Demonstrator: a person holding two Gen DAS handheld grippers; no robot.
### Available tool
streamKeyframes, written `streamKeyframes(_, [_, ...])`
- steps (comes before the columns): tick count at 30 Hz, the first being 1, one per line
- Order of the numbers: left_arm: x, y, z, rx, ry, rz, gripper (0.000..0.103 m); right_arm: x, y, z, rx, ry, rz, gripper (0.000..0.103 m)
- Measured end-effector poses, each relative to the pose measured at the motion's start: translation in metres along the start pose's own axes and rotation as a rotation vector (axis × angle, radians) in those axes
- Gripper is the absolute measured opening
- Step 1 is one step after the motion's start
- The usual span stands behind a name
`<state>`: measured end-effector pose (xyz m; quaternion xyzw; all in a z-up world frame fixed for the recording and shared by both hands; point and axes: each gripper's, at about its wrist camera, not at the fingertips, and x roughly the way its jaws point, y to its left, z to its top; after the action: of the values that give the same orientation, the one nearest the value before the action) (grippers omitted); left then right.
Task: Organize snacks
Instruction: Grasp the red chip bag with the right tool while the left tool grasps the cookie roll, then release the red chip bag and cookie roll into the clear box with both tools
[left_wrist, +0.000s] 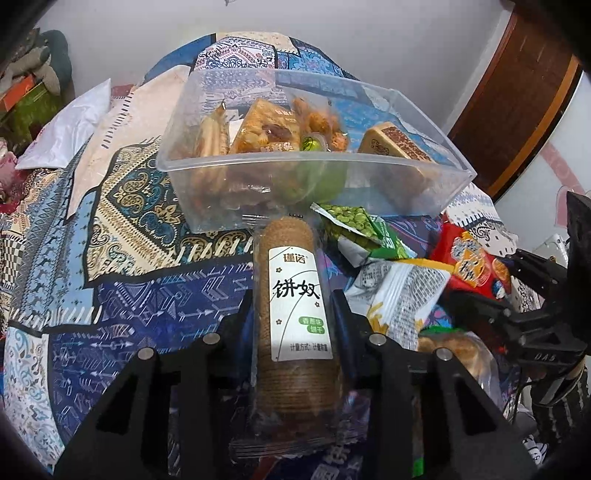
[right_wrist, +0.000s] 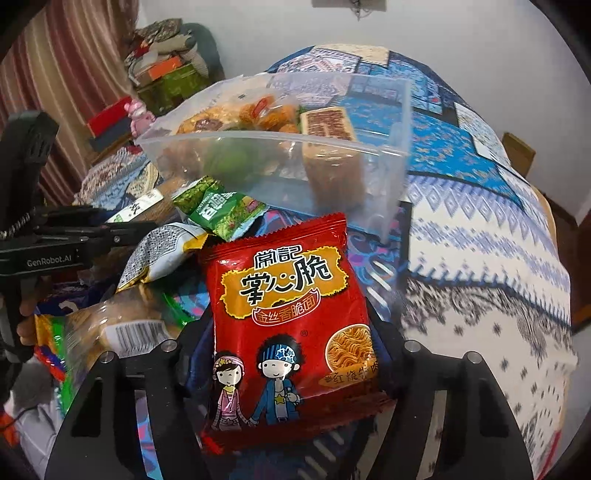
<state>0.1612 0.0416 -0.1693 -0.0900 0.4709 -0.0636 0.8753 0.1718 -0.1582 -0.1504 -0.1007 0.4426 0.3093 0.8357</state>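
Note:
My left gripper (left_wrist: 293, 302) is shut on a clear-wrapped roll of brown biscuits (left_wrist: 295, 295) with a white label, held just in front of the clear plastic box (left_wrist: 436, 184). The box holds several snacks. My right gripper (right_wrist: 290, 317) is shut on a red crispy-noodle packet (right_wrist: 284, 317), held near the box (right_wrist: 391, 147). The same red packet (left_wrist: 469, 262) and the right gripper show at the right of the left wrist view. The left gripper's body (right_wrist: 55, 254) shows at the left of the right wrist view.
Loose snacks lie in a pile before the box: a green pea packet (left_wrist: 354, 221), a white-and-yellow bag (left_wrist: 402, 291), a green packet (right_wrist: 221, 210), a clear bag with a barcode (right_wrist: 122, 328). A patterned blue cloth (left_wrist: 129, 295) covers the surface. Clutter (right_wrist: 162, 70) lies at the back left.

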Motion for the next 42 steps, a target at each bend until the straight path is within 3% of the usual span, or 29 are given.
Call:
streamKeyframes(11, [-0.049,-0.006,-0.007,0.029,-0.099,0.046,0.038,-0.045,-0.001,0.006,0.036,-0.125,-0.036,0.065])
streamKeyframes(23, [-0.085,-0.005,0.040,0.018,-0.258,0.075,0.038,-0.066,0.000,0.054,0.075,-0.278,-0.018,0.065])
streamKeyframes(34, [-0.053,0.013,0.083,-0.007,-0.268,0.113,0.038,-0.041,0.003,0.108,0.098,-0.328,-0.009,0.065])
streamKeyframes(42, [-0.012,0.028,0.103,-0.023,-0.221,0.118,0.038,0.002,0.007,0.134,0.125,-0.284,-0.002,0.065])
